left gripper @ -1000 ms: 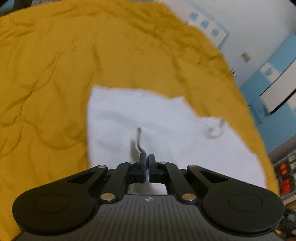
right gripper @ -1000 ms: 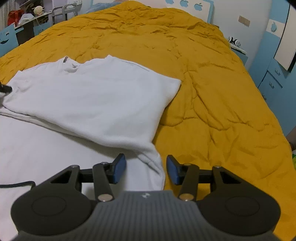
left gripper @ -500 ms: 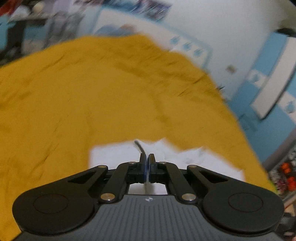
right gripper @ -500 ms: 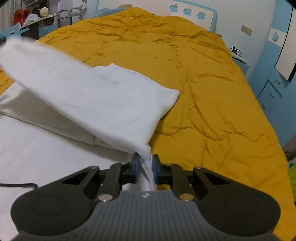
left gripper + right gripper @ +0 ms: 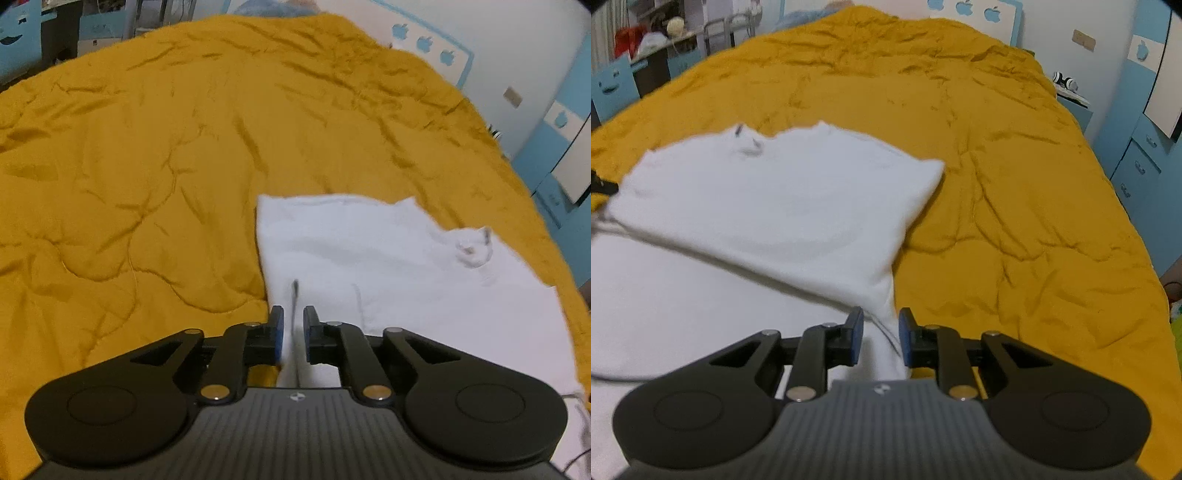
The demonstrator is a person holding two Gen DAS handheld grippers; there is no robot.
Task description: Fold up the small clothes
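Right wrist view, white shirt (image 5: 775, 206), mustard quilt (image 5: 997, 184), blue apple decals (image 5: 964, 7), no legible writing

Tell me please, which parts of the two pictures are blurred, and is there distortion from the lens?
Left wrist view: the shirt is smeared and its collar soft, while the left gripper, jaws opening, stays sharp. Right wrist view: the shirt is blurred along its edges, and the right gripper, jaws opening, is crisp. In both views the fisheye bends the quilt and darkens the corners.
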